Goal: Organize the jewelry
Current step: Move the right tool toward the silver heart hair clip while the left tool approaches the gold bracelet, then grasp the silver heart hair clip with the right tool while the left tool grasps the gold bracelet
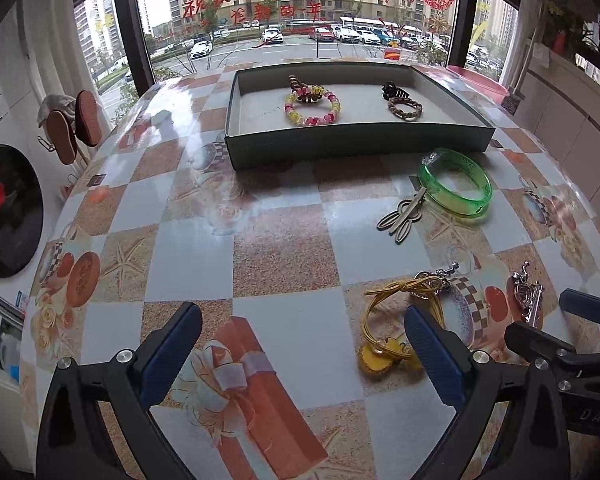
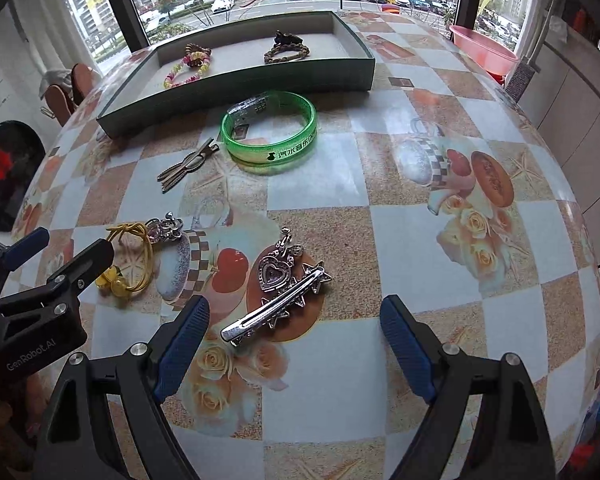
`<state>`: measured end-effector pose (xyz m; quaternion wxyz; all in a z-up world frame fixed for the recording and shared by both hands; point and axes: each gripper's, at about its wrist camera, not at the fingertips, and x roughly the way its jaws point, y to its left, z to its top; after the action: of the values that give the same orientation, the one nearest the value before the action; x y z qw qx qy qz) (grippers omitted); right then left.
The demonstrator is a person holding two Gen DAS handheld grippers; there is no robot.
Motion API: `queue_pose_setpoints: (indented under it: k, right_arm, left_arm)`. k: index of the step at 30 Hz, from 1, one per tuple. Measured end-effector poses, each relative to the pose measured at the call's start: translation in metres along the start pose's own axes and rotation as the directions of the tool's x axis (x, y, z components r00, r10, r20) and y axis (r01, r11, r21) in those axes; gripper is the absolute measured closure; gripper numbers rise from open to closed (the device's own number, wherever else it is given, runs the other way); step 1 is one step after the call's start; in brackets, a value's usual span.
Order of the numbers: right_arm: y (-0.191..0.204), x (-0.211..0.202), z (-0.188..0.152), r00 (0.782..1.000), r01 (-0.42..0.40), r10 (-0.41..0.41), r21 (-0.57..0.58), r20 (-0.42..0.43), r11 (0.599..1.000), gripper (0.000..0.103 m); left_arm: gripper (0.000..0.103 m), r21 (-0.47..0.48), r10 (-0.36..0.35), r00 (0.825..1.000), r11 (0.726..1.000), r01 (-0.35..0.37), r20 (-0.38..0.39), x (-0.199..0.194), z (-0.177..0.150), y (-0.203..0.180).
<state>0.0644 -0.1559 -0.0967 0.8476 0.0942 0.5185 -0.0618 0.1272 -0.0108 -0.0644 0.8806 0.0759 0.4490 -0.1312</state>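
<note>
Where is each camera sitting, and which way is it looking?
Left wrist view: sits on the left hand-held gripper, looking down across the table toward the tray and window; its open blue fingers show, with the right hand-held gripper at the right edge.
Right wrist view: sits on the right hand-held gripper, open over the silver hair clip; the left one shows at the left edge.
Shared: tray, green bangle, yellow hair tie.

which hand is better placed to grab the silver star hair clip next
Right. The silver star-studded metal hair clip lies just ahead of the open right gripper, between its fingers' line. The left gripper sits off to the side, nearer the yellow cord hair tie.
</note>
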Motion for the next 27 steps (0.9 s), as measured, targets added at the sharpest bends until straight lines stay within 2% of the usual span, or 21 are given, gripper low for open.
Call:
queue_pose_setpoints:
  k: [4,7,12,13,16,18,19,21,23,24,25,26,27]
  right_arm:
    - [0.011,0.002,-0.005,0.998,0.057,-0.056,-0.076,0.024,0.995,0.015]
    - [0.009,0.001,-0.006,0.999,0.046,-0.044,-0.089,0.024,0.995,0.016]
    - [0.005,-0.003,-0.010,0.999,0.032,-0.029,-0.114,0.028,0.993,0.026]
    - [0.004,-0.004,-0.011,0.999,0.030,-0.027,-0.117,0.028,0.993,0.028]
    - [0.001,-0.007,-0.013,0.999,0.022,-0.019,-0.127,0.029,0.992,0.042]
    - [-0.001,-0.010,-0.013,0.999,0.017,-0.013,-0.133,0.030,0.991,0.060]
    - [-0.002,-0.011,-0.014,1.000,0.014,-0.010,-0.137,0.030,0.990,0.065]
    - [-0.004,-0.012,-0.014,1.000,0.012,-0.008,-0.139,0.030,0.990,0.084]
    - [-0.007,-0.013,-0.015,1.000,0.006,-0.002,-0.137,0.030,0.991,0.092]
    - [-0.009,-0.014,-0.015,1.000,-0.005,0.009,-0.133,0.029,0.991,0.092]
    - [-0.012,-0.014,-0.015,0.999,-0.017,0.021,-0.126,0.028,0.992,0.092]
    - [-0.015,-0.014,-0.015,0.999,-0.028,0.031,-0.118,0.027,0.993,0.092]
    - [-0.018,-0.014,-0.015,0.999,-0.041,0.044,-0.110,0.026,0.993,0.092]
  left_arm:
    - [0.002,0.025,0.001,1.000,1.000,0.000,-0.026,0.007,0.000,-0.006]
    - [0.003,0.035,0.003,1.000,0.999,-0.002,-0.024,0.008,0.000,-0.010]
    - [0.015,0.057,-0.011,1.000,0.998,0.012,-0.017,0.006,0.000,-0.016]
    - [0.021,0.061,-0.021,1.000,0.998,0.022,-0.017,0.005,0.000,-0.017]
    - [0.032,0.080,-0.031,0.999,0.996,0.032,-0.016,0.003,-0.001,-0.023]
    - [0.038,0.091,-0.035,0.999,0.995,0.037,-0.015,0.001,-0.002,-0.027]
    - [0.042,0.094,-0.039,0.999,0.995,0.040,-0.017,0.001,-0.002,-0.028]
    - [0.051,0.094,-0.057,0.998,0.994,0.058,-0.021,0.000,-0.002,-0.030]
    - [0.062,0.097,-0.070,0.997,0.993,0.072,-0.024,-0.001,-0.003,-0.033]
    - [0.066,0.103,-0.075,0.997,0.992,0.077,-0.024,-0.002,-0.004,-0.035]
    - [0.077,0.109,-0.079,0.997,0.991,0.081,-0.023,-0.003,-0.005,-0.036]
    - [0.084,0.112,-0.076,0.997,0.991,0.078,-0.022,-0.004,-0.006,-0.037]
    - [0.084,0.113,-0.077,0.997,0.990,0.079,-0.021,-0.005,-0.007,-0.037]
